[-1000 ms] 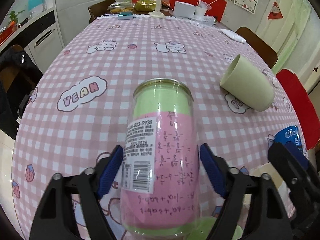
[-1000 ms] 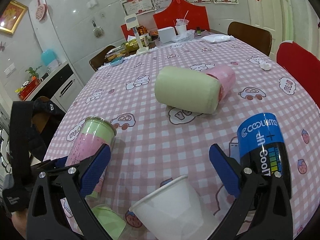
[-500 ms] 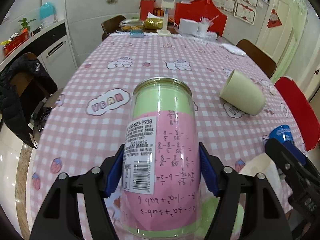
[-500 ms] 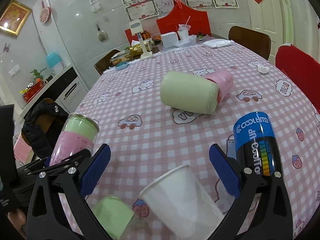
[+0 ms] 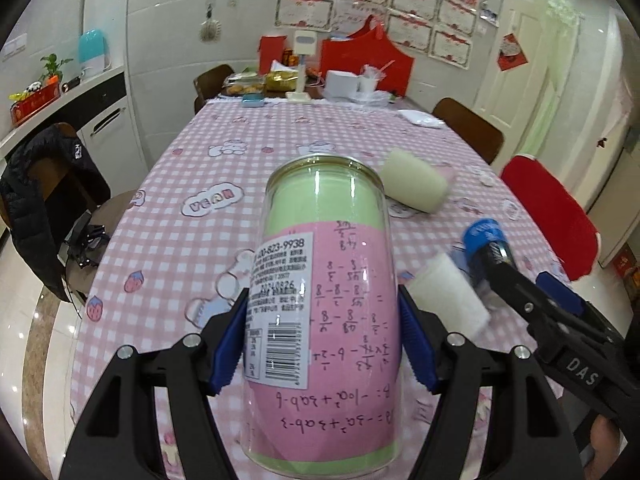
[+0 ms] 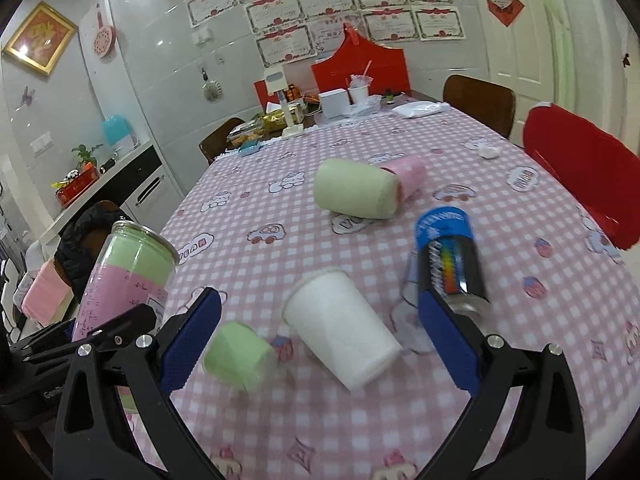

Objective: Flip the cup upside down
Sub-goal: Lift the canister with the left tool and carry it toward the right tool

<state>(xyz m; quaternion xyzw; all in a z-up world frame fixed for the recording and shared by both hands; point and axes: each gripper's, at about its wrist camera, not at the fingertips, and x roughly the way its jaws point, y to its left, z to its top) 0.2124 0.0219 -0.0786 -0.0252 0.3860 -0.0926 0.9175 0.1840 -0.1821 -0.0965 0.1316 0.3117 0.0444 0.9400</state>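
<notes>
My left gripper is shut on a clear cup with a pink and green liner, held in the air above the near table edge, tilted away with its rim far; it also shows in the right wrist view. My right gripper is open and empty, above a white paper cup that lies on its side between its fingers. A small green cup lies by its left finger.
A pink checked tablecloth covers the table. A blue and black can stands by the right finger. A pale green cup lies mid-table against a pink cup. Chairs ring the table; clutter sits at the far end.
My left gripper has closed on the clear cup and lifted it up off the table. My right gripper has risen and pulled back, so the white cup now shows whole between its fingers.
</notes>
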